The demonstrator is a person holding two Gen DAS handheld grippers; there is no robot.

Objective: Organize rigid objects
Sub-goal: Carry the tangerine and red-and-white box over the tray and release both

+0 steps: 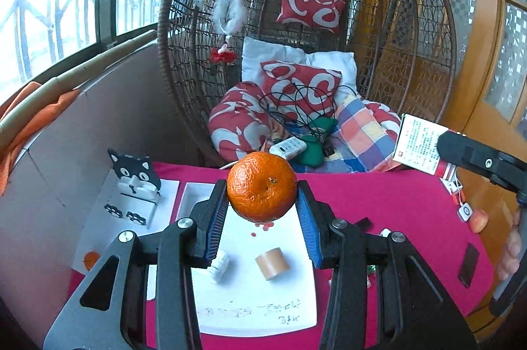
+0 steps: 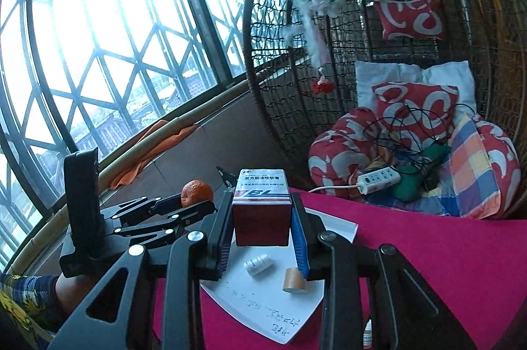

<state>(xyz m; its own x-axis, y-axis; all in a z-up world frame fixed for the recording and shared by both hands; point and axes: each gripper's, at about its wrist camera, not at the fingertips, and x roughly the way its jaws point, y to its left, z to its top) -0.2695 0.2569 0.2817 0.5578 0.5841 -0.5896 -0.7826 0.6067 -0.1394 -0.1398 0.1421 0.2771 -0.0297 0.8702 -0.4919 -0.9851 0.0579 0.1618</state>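
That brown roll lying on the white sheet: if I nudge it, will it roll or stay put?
The brown roll lies on its side on the flat white sheet, so a push across its axis would probably send it rolling. It looks small and likely light. Pushed end-on, it would probably slide instead.

The medicine box point(image 2: 262, 206) bears "BL" and Chinese characters.
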